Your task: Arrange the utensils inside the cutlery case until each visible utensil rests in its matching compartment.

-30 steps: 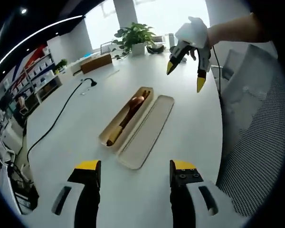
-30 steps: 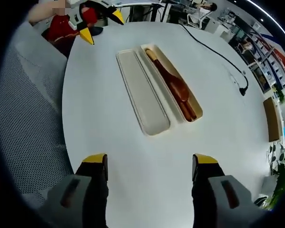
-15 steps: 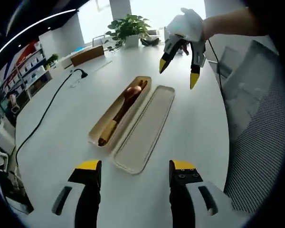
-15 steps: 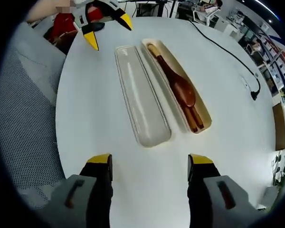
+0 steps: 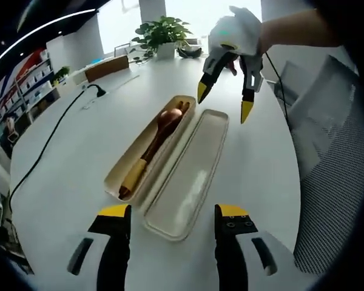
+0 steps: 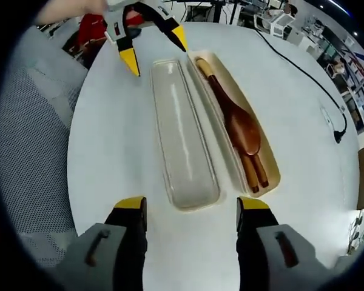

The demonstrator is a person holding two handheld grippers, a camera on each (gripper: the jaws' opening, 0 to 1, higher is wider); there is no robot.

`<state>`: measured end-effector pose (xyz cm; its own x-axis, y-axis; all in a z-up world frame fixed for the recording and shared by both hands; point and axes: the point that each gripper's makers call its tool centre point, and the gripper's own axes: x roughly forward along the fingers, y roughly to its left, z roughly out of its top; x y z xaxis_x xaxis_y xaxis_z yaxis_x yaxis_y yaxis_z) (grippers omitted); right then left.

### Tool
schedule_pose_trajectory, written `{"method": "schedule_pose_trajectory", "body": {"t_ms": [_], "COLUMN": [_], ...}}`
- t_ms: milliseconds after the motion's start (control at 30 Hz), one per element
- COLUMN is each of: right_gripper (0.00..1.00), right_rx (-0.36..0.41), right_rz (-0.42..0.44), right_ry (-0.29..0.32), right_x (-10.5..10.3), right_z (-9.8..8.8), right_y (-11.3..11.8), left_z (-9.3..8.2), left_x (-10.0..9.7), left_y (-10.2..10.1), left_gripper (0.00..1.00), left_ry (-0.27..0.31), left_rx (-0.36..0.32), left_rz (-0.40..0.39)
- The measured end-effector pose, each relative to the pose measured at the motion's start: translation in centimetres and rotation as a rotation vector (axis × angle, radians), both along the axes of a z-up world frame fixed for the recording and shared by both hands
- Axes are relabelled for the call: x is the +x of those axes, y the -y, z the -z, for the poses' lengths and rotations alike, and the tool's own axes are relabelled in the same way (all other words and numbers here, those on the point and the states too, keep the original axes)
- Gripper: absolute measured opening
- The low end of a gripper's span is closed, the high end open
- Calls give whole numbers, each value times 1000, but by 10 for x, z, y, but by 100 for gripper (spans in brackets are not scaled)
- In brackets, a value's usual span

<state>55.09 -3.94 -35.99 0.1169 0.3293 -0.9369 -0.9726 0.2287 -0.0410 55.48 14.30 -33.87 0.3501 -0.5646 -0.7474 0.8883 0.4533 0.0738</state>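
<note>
Wooden utensils in open cutlery case; left claw, right claw wide apart, empty.

Left claw and right claw both hover with jaws spread.

Cutlery case lies open on the bench, lid flat alongside the tray, edges touching; spoon and the other utensils lie lengthwise in the tray. Left gripper sits at the case's near end, right gripper over its far end, facing each other along the case. Cable runs across the bench on the tray side, plant at the far edge, mesh chair on the lid side.
</note>
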Motion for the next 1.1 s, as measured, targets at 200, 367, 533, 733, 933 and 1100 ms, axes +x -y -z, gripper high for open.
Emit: {"method": "schedule_pose_trajectory", "body": {"t_ms": [200,367,533,733,933,1100], "right_gripper": [58,57,55,50,36,35], "right_rx": [-3,-7,-16,-10,-26,-91], "right_rz": [-51,-78,-107,-111,-134,-133], "right_ry": [-14,-33,-42,-45,-43,-49], "right_x": [-3,-2,-4,-7,-14,-15], "right_z": [5,5,6,6,6,7], "right_y": [-5,-9,-14,-16,-26,-27], "left_z": [11,17,17,16,16,16], "left_x": [-2,-3,-3,-7,-11,-11], "left_y": [-3,-4,-3,1,8,9], "left_gripper": [56,56,55,50,45,44], "left_ry": [-22,-23,-46,-43,-31,-20], "left_rx": [32,40,7,15,0,17], "left_rz": [19,21,2,32,46,71]}}
